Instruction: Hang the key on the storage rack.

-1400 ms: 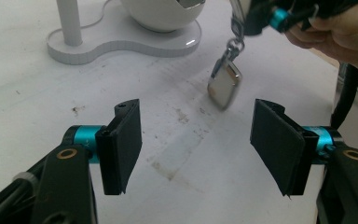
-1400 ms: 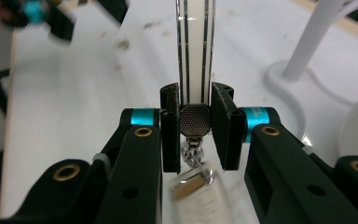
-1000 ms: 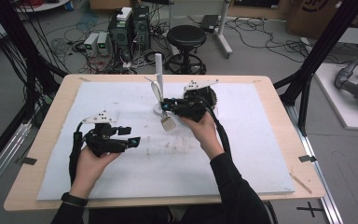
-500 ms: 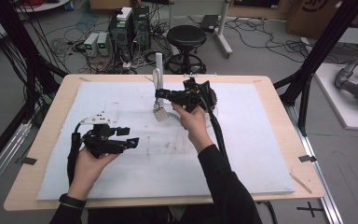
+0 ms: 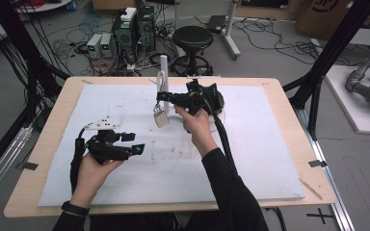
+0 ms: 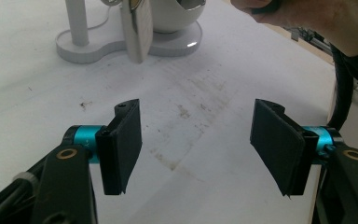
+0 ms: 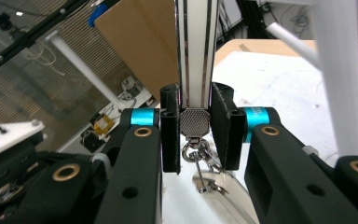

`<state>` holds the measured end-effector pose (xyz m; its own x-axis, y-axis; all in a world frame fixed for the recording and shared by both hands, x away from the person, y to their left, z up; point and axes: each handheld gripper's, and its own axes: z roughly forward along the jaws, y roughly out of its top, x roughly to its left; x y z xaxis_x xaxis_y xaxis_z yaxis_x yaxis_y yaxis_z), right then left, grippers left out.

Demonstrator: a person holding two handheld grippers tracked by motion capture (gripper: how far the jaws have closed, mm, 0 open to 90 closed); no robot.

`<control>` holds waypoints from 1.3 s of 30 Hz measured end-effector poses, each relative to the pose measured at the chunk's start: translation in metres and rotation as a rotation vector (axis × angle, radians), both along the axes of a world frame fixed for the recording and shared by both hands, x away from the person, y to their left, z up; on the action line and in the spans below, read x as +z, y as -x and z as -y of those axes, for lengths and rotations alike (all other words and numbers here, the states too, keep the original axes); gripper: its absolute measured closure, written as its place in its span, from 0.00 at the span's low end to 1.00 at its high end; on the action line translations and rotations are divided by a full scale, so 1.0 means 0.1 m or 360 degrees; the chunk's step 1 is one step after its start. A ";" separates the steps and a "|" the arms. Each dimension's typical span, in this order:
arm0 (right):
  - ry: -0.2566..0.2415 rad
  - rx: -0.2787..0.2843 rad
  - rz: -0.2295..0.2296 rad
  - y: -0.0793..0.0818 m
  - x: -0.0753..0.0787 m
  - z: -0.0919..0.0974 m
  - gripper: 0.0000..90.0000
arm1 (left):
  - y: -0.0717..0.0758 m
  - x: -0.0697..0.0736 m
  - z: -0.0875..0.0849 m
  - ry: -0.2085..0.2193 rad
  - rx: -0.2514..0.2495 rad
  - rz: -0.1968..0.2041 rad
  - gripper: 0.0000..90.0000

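Observation:
My right gripper (image 5: 167,98) is shut on the end of a keychain: a flat white strap (image 7: 195,56) with dark stripes and a metal clasp (image 7: 195,123). Rings (image 7: 198,156) hang below the clasp, and a pale tag (image 5: 161,118) dangles from them just above the mat. The tag (image 6: 137,28) hangs in front of a white stand (image 6: 93,46) with an upright post (image 5: 164,72) and a round white cup (image 6: 177,14). My left gripper (image 5: 136,143) hovers low over the mat at the left, open, with nothing between its jaws (image 6: 196,140).
A white mat (image 5: 250,159) covers the wooden table (image 5: 294,110). Behind the table's far edge stand a black stool (image 5: 192,38) and computer boxes (image 5: 135,24) among cables. Black frame posts (image 5: 327,57) rise at both sides.
My right hand has carried the keychain farther back and a little right, closer to the white post. The left hand has stayed where it was.

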<state>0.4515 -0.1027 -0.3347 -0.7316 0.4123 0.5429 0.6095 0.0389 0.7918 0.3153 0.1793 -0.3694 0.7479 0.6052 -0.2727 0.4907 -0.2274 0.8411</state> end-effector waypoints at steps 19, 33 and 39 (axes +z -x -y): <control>0.0218 -0.0162 0.0054 -0.01 0.04 0.15 0.61 | 0.00 -0.02 0.00 -0.0007 -0.0002 -0.0007 0.38; 0.0805 -0.0277 0.0332 0.55 0.25 0.93 0.43 | -0.14 0.09 0.09 0.0032 -0.0029 0.0002 0.37; 0.1011 -0.0244 0.0263 0.75 0.13 1.41 0.39 | -0.19 0.13 0.13 -0.0022 -0.0023 0.0012 0.37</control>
<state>0.3763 -0.2441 -0.3221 -0.6920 0.7204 0.0466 0.5182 0.4508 0.7269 0.3340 0.1661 -0.3564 0.7586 0.5980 -0.2588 0.4809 -0.2460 0.8415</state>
